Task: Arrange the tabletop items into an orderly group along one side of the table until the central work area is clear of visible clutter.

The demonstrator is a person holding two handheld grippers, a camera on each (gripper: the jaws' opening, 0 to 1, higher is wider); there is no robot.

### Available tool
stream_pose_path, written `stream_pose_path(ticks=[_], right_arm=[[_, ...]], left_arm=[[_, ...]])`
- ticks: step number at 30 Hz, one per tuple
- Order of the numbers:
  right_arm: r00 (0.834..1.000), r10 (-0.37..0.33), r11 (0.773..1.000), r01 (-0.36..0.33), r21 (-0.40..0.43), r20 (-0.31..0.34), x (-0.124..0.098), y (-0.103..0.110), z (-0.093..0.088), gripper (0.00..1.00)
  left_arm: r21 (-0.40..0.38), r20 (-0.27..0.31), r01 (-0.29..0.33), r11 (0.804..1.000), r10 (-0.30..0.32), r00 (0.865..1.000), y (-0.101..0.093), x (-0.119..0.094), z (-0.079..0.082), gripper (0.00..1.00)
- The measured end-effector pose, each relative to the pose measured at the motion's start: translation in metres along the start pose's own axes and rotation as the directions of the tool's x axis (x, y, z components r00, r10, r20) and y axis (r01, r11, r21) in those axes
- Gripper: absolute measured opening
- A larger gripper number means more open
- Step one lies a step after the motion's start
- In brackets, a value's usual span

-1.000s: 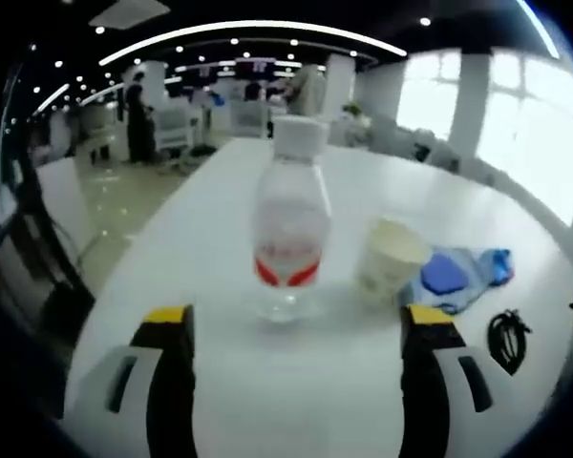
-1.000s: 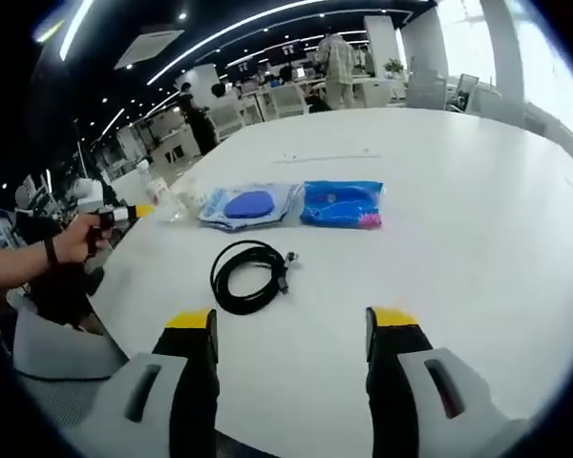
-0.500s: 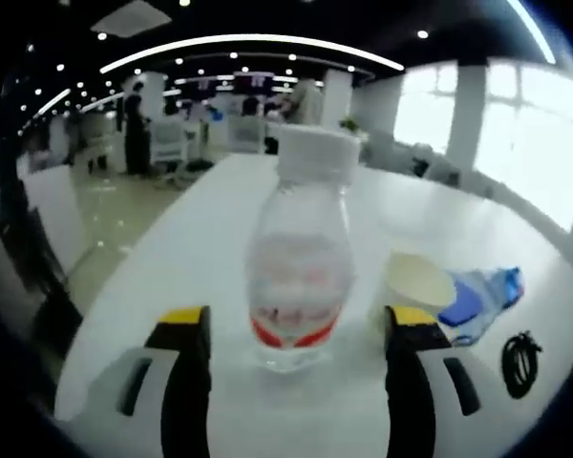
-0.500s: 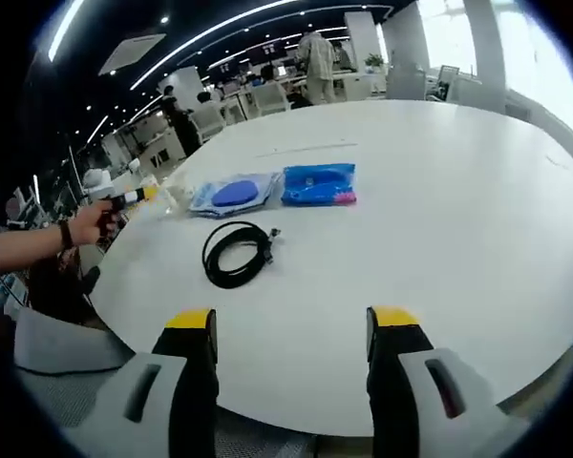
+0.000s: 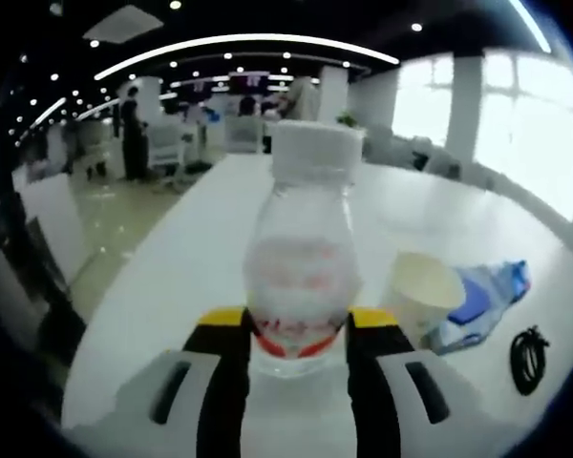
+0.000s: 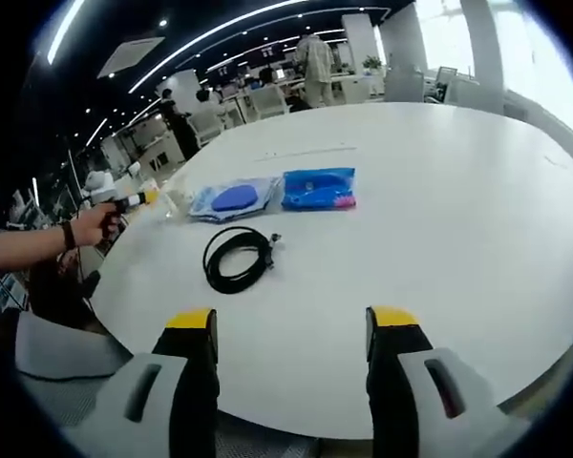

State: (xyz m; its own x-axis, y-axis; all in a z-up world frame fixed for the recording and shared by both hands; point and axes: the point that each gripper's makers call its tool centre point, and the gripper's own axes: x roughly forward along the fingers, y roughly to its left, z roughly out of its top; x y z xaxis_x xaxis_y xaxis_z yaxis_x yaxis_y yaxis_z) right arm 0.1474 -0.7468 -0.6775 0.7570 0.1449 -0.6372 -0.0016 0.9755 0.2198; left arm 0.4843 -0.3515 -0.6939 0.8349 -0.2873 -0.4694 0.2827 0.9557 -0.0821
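Observation:
A clear water bottle (image 5: pixel 301 258) with a white cap and a red label stands upright on the white table (image 5: pixel 196 258). My left gripper (image 5: pixel 299 320) is shut on its lower body, a yellow-tipped jaw pressed against each side. A white paper cup (image 5: pixel 422 291) stands just right of the bottle, with a blue pouch (image 5: pixel 487 291) and a coiled black cable (image 5: pixel 528 358) beyond. My right gripper (image 6: pixel 291 320) is open over the table's near edge with nothing between its fingers. Ahead of it lie the black cable (image 6: pixel 237 258), a clear pouch with a blue disc (image 6: pixel 231 199) and a blue packet (image 6: pixel 319 188).
The person's hand (image 6: pixel 88 225) holds the other gripper at the table's left edge in the right gripper view. The white table (image 6: pixel 439 210) stretches wide and bare to the right. Desks, chairs and standing people fill the office behind.
My left gripper's jaws have gone from wide apart to shut against the bottle's sides. The right gripper view has barely shifted.

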Motion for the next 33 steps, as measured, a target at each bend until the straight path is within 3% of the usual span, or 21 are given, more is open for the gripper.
stream_pose_path(ticks=[16,27,29,31,33], right_arm=[[1.000,0.016,1.000,-0.016,0.012,0.004,0.002,0.004,0.001,0.62],[1.000,0.017,1.000,-0.017,0.018,-0.011,0.002,0.003,-0.007,0.61],[1.000,0.018,1.000,-0.018,0.015,-0.011,0.002,0.004,-0.007,0.61],[1.000,0.018,1.000,-0.018,0.020,-0.006,0.003,0.003,-0.006,0.61],[1.000,0.020,0.999,-0.020,0.026,-0.003,0.004,0.003,-0.005,0.61]], left_arm=[[0.023,-0.023,0.004,1.000,-0.003,1.000,-0.029,0.012,0.002,0.36],[0.051,-0.023,0.007,0.999,-0.005,1.000,-0.033,0.011,0.002,0.36],[0.036,-0.010,-0.011,0.999,0.011,1.000,-0.030,0.006,0.005,0.44],[0.010,-0.002,0.002,1.000,-0.002,1.000,-0.031,0.004,0.006,0.61],[0.016,-0.019,0.004,1.000,-0.003,1.000,-0.030,0.001,0.003,0.65]])
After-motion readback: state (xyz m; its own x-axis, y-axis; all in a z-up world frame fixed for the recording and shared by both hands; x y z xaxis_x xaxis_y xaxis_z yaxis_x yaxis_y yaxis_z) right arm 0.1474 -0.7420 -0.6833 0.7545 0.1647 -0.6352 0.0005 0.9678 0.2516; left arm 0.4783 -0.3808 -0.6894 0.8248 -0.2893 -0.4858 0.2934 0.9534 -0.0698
